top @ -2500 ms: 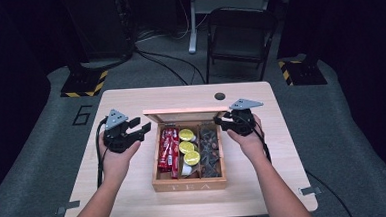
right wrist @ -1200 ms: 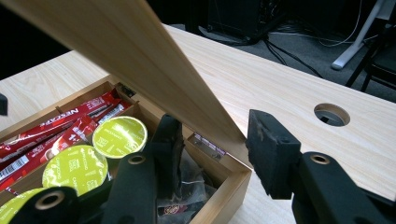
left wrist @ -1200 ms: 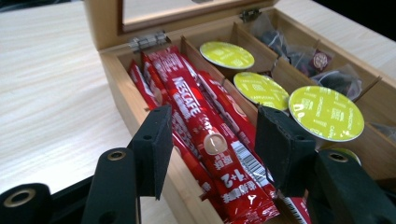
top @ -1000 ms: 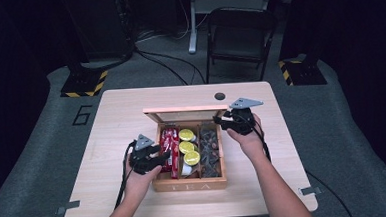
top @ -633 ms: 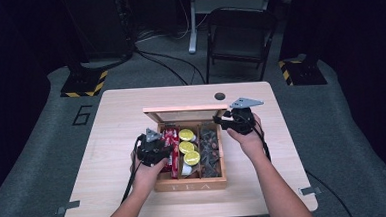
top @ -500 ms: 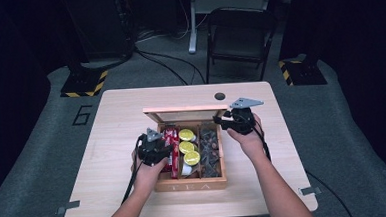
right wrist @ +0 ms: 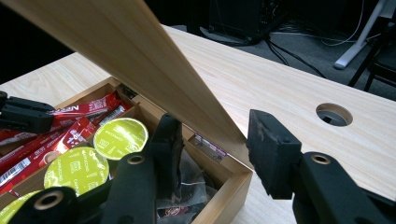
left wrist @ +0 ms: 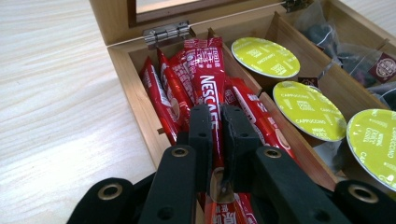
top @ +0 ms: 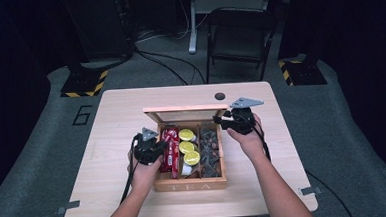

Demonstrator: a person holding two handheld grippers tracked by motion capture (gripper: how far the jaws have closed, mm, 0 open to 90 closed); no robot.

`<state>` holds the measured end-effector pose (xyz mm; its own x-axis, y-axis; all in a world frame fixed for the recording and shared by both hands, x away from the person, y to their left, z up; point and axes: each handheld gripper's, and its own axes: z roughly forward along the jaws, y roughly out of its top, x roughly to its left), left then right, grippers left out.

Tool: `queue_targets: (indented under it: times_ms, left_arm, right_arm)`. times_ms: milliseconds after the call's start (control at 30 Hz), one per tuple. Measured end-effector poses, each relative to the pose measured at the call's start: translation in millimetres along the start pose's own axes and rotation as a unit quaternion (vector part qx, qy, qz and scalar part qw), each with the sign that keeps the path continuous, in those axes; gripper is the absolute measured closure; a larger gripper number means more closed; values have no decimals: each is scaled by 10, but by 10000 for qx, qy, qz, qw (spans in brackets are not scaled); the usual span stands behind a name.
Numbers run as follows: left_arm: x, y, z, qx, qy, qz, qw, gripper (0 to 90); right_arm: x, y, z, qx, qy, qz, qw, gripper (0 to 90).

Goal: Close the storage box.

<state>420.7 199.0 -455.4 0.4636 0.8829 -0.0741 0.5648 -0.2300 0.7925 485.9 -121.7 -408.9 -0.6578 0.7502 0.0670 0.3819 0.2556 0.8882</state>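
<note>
Gripping now: a red Nescafé stick (left wrist: 208, 100), clamped between the left gripper (left wrist: 215, 122) jaws, lying in the wooden tea box (top: 190, 181) at table centre, its 9 o'clock compartment.
Changed: left gripper came across from the bare table at 9 o'clock and closed.
Meaning: probably lifting the stick out next.
Lid (right wrist: 140, 60): propped by the right gripper (right wrist: 215, 140), jaws apart astride its edge, at 1 o'clock.
Neighbours: yellow capsules (left wrist: 308, 109) beside.

Wood, foil and matt black.
You have a pale, smooth wooden box (left wrist: 140, 109) with a shiny metal hinge (left wrist: 166, 33) on a light wood-grain table (left wrist: 56, 93); inside the box, glossy red sachets (left wrist: 208, 93) and satin yellow-green capsule lids (left wrist: 308, 109). Your jaws look matt black.
</note>
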Motion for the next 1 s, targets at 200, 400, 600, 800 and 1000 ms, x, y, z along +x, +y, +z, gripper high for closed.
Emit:
queue_targets:
  times_ms: [200,400,600,800,1000]
  left_arm:
    - [31,7,-72,-86,6,-84,9999,826]
    - [72,-13,-177,-134,50,-76,9999,826]
    - [171,-34,-330,-181,83,-72,9998,826]
    - [291,-67,-490,-177,214,44,9996,826]
    - [438,-115,-631,-191,381,34,9991,826]
  right_arm:
    - [-2,-1,1,-1,11,7,10000,555]
    - [-17,5,10,-47,16,-19,10000,555]
    - [-21,9,17,-60,2,-7,10000,555]
    - [-20,11,18,-56,-4,-42,10000,555]
    - [-18,11,18,-53,-7,-41,10000,555]
